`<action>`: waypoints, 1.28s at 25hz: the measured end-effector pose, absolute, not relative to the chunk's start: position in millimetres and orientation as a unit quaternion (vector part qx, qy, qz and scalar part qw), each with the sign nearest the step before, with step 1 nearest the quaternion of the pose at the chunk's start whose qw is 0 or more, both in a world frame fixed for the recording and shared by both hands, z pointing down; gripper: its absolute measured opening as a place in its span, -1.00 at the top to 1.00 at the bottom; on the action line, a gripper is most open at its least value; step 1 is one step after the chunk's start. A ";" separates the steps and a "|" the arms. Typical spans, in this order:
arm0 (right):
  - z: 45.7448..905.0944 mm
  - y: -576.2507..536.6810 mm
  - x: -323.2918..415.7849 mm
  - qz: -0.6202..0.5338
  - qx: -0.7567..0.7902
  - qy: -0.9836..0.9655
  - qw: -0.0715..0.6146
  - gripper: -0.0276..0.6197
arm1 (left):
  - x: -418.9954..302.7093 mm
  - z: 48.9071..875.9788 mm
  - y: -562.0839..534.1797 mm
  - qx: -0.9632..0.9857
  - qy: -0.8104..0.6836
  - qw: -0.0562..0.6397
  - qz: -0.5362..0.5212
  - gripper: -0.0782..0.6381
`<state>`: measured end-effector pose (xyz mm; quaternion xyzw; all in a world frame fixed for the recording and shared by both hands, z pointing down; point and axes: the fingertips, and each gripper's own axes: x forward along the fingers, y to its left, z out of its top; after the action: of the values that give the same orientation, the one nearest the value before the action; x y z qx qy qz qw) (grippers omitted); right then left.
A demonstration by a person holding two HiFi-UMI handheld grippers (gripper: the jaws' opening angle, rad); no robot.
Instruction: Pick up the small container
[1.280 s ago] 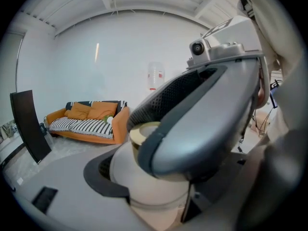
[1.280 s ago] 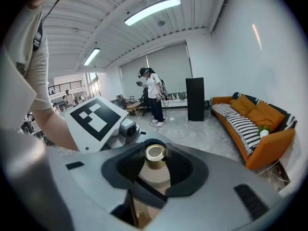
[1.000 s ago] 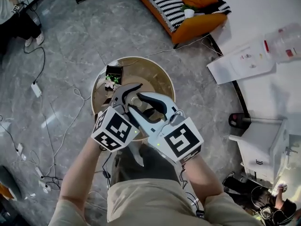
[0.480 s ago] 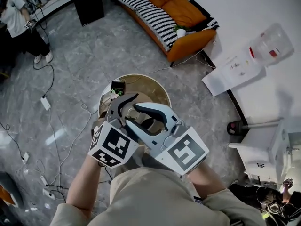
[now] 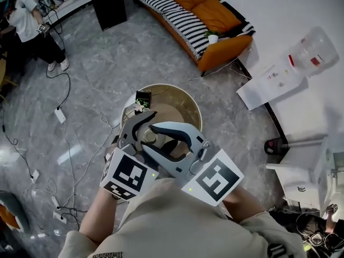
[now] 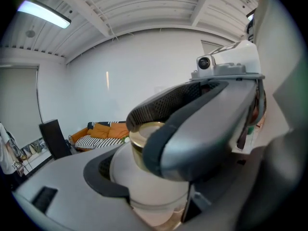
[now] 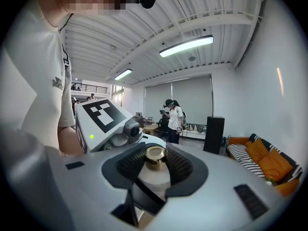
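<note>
The small container, a white jar with a gold lid, is held up in front of me over the round table. My left gripper is shut on its white body, with a dark pad on each side. My right gripper crosses over the left one. Its ribbed pads close on the gold lid from both sides. In the head view the crossed jaws hide most of the jar.
A small dark device with a plant sprig lies at the table's far left rim. Cables and power strips trail over the grey floor. An orange striped sofa, a black box, white furniture and a standing person surround the spot.
Both grippers stay clasped on the container. The head view has tilted up, so the table and sofa sit lower in the picture and the grippers lie closer to my body.
</note>
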<state>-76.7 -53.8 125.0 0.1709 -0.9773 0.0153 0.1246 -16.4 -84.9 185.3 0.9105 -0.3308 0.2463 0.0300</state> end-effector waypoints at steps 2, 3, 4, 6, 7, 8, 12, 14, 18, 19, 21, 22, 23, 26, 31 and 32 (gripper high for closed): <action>130.6 -52.6 -77.9 0.025 0.169 -0.977 0.125 0.56 | -18.0 191.5 -83.1 0.909 -0.332 0.038 0.250 -0.17; 134.0 -52.3 -78.0 0.029 0.167 -0.977 0.125 0.56 | -18.5 195.5 -82.6 0.907 -0.333 0.040 0.255 -0.16; 137.6 -52.1 -77.9 0.034 0.165 -0.978 0.126 0.56 | -18.9 199.8 -82.3 0.905 -0.335 0.041 0.260 -0.17; 144.6 -51.8 -77.9 0.045 0.161 -0.978 0.128 0.56 | -19.4 207.7 -81.8 0.902 -0.337 0.044 0.268 -0.16; 147.4 -52.0 -78.5 0.048 0.158 -0.978 0.131 0.56 | -20.0 210.5 -82.0 0.901 -0.338 0.046 0.268 -0.16; 149.4 -52.3 -79.6 0.048 0.154 -0.978 0.135 0.56 | -21.0 212.1 -82.4 0.901 -0.339 0.049 0.267 -0.16; 151.3 -54.9 -81.7 0.044 0.145 -0.978 0.143 0.56 | -22.0 212.9 -85.1 0.903 -0.340 0.062 0.256 -0.16; 151.7 -57.6 -81.2 0.043 0.147 -0.978 0.144 0.56 | -21.5 213.1 -87.8 0.903 -0.339 0.061 0.256 -0.16; 150.1 -61.8 -80.3 0.044 0.149 -0.978 0.139 0.56 | -20.8 212.4 -92.0 0.903 -0.338 0.056 0.260 -0.17; 149.0 -62.5 -79.8 0.043 0.149 -0.978 0.138 0.56 | -20.3 211.3 -92.8 0.903 -0.339 0.056 0.259 -0.16; 146.4 -63.7 -78.6 0.043 0.150 -0.979 0.135 0.56 | -19.1 209.0 -94.1 0.903 -0.340 0.056 0.258 -0.17; 145.3 -64.4 -78.0 0.043 0.150 -0.979 0.134 0.56 | -18.6 208.0 -94.8 0.902 -0.340 0.055 0.259 -0.17; 144.2 -64.8 -77.4 0.042 0.150 -0.979 0.133 0.56 | -18.2 206.9 -95.3 0.902 -0.340 0.054 0.259 -0.16; 141.1 -63.8 -76.5 0.037 0.151 -0.979 0.129 0.56 | -17.1 204.2 -94.4 0.903 -0.339 0.050 0.261 -0.16; 137.9 -60.8 -76.2 0.036 0.153 -0.980 0.126 0.56 | -16.8 200.9 -91.4 0.903 -0.337 0.048 0.262 -0.16; 137.8 -60.0 -75.7 0.035 0.153 -0.980 0.126 0.56 | -16.2 200.6 -90.7 0.903 -0.337 0.048 0.262 -0.16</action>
<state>-75.7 -60.0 137.8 0.1528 -0.9796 0.0355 0.1260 -16.2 -90.7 200.6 0.9032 -0.3369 0.2616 0.0485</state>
